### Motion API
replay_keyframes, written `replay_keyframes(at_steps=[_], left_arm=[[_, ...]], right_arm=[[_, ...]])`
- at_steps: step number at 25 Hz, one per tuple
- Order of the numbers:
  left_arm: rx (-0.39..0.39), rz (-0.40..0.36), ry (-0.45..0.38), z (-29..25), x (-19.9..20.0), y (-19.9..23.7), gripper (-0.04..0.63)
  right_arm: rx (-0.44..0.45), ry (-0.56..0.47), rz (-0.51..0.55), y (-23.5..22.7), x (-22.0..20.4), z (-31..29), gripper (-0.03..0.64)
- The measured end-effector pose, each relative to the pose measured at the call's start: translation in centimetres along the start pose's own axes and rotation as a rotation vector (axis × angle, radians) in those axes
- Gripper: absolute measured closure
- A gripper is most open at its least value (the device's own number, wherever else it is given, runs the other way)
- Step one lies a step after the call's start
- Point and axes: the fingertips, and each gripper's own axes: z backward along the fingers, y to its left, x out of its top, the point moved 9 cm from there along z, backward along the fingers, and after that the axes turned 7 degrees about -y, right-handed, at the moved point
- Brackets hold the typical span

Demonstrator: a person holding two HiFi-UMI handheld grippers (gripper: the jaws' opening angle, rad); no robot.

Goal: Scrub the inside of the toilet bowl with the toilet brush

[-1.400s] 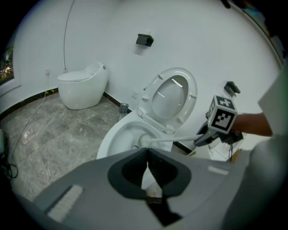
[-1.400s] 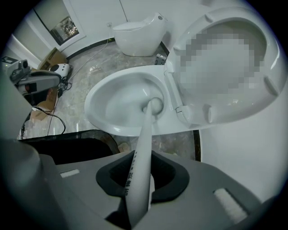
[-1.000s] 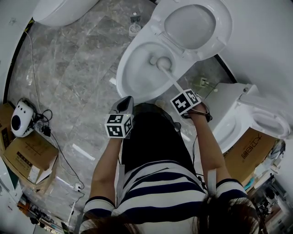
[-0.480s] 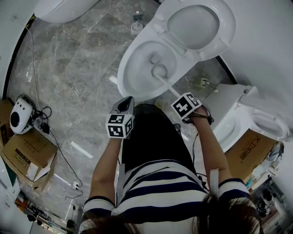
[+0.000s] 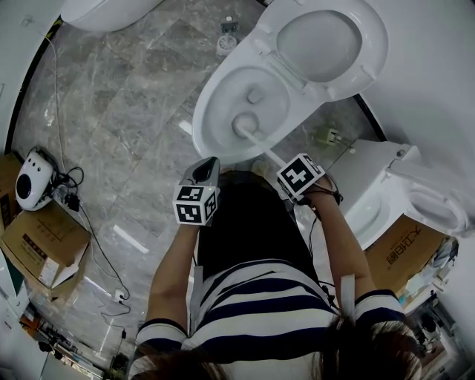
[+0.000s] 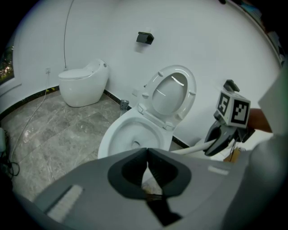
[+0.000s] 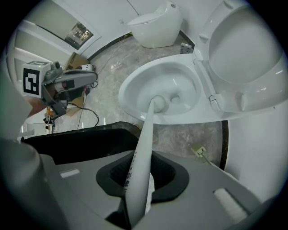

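The white toilet bowl [image 5: 223,93] stands with its lid [image 5: 326,41] raised. My right gripper [image 5: 282,165] is shut on the toilet brush's white handle [image 7: 143,148], just in front of the bowl's near rim. The brush head [image 5: 241,128] rests against the inner wall at the bowl's near side, and also shows as a brush head [image 7: 158,104] in the right gripper view. My left gripper [image 5: 206,162] hovers shut and empty by the bowl's front left. In its own view my left gripper [image 6: 147,155] has its jaws closed together, with the bowl [image 6: 128,134] beyond.
A second white toilet [image 5: 96,13] sits far left and a third toilet [image 5: 419,197] at the right. Cardboard boxes [image 5: 41,249] and a white device [image 5: 33,182] with cables lie left. Another box [image 5: 404,249] is at the right. A floor valve [image 5: 226,43] stands behind the bowl.
The brush head has slid from the bowl's middle, near the drain, toward its near wall as the right gripper drew back slightly. The left gripper has barely moved.
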Motion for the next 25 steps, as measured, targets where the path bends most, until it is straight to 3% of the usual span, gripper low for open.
replay_keyframes(at_steps=[10,18,25], left_arm=[[0.018,0.02,-0.017,-0.3,-0.2,-0.5,0.595],[0.033,0.021,-0.026,-0.4,-0.2,-0.9,0.595],[0.047,0.024,-0.039,-0.2,0.0,-0.8,0.595]], right_arm=[[0.155,-0.089,-0.062,0.8,1.3,-0.3,0.535],[0.138,-0.125,-0.033,0.3,3.2,-0.6,0.534],[0.111,-0.163,-0.08,-1.5,4.6,-1.2,0.535]])
